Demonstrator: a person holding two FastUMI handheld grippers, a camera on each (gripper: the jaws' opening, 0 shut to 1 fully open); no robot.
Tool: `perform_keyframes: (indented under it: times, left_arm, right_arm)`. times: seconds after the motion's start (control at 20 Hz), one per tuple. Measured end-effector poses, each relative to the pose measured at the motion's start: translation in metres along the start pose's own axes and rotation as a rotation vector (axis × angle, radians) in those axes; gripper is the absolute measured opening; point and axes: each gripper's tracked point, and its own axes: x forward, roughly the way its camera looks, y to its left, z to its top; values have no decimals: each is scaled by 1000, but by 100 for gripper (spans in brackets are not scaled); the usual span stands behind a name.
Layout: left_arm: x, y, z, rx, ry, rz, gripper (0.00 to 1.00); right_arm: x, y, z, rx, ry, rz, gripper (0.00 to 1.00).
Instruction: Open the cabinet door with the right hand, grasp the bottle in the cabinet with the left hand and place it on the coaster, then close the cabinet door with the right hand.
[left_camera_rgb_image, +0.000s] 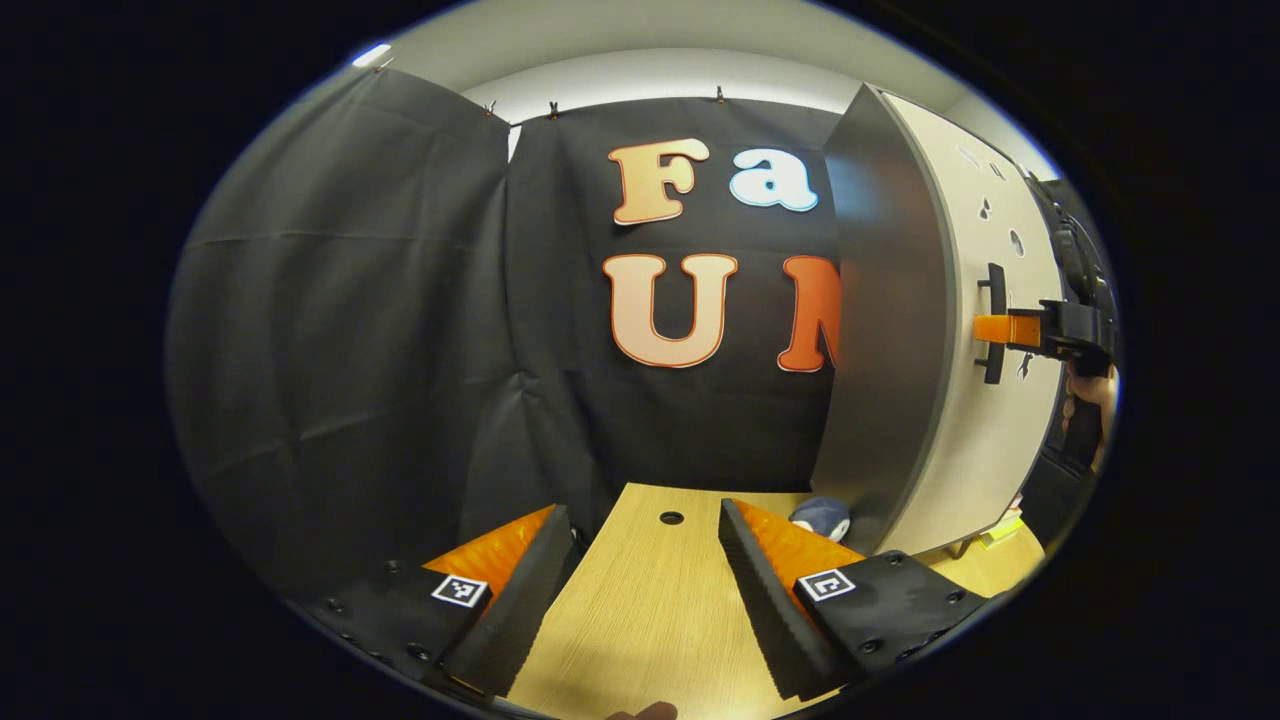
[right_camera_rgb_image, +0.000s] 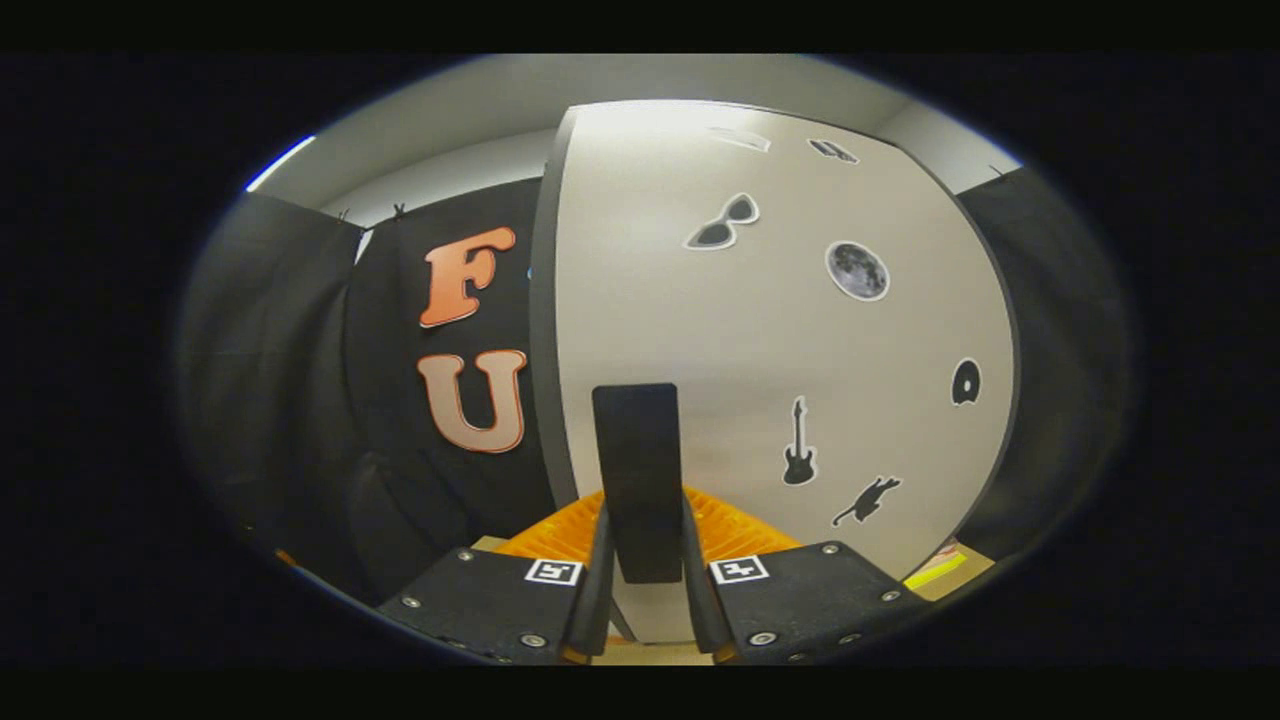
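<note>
The cabinet (left_camera_rgb_image: 880, 330) stands at the right of the left gripper view, with a grey side and a pale door (left_camera_rgb_image: 975, 230). My right gripper (left_camera_rgb_image: 1010, 330) holds the black door handle (left_camera_rgb_image: 992, 290) there, and a hand is behind it. In the right gripper view the door (right_camera_rgb_image: 760, 330) is close in front, with stickers on it. My right gripper (right_camera_rgb_image: 645, 510) is shut on the upright black handle (right_camera_rgb_image: 637, 450). My left gripper (left_camera_rgb_image: 642, 515) hangs open over the wooden table (left_camera_rgb_image: 650, 610) with nothing between its fingers. I cannot tell whether the door is ajar. The inside of the cabinet is hidden.
A small blue and white object (left_camera_rgb_image: 822, 517) lies on the table at the cabinet's foot. The table has a round hole (left_camera_rgb_image: 671, 518) near its far edge. Something yellow (left_camera_rgb_image: 1003, 530) sits under the cabinet's right side. Black cloth walls close the back and left.
</note>
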Motion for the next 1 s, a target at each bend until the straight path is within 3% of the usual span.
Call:
perform_keyframes:
  times: [0.2,0.25,0.5,1.0]
  left_arm:
    - [-23,-4,7,10,-20,-3,97]
    - [-30,-7,6,16,-21,-5,97]
    - [-65,-27,7,39,-29,-25,97]
    - [-124,-87,13,72,-53,-69,97]
  right_arm:
    - [-11,0,1,7,8,14,30]
    - [-13,-1,1,14,9,18,24]
    - [-26,-6,0,23,3,37,28]
    - [-60,-29,0,18,1,51,24]
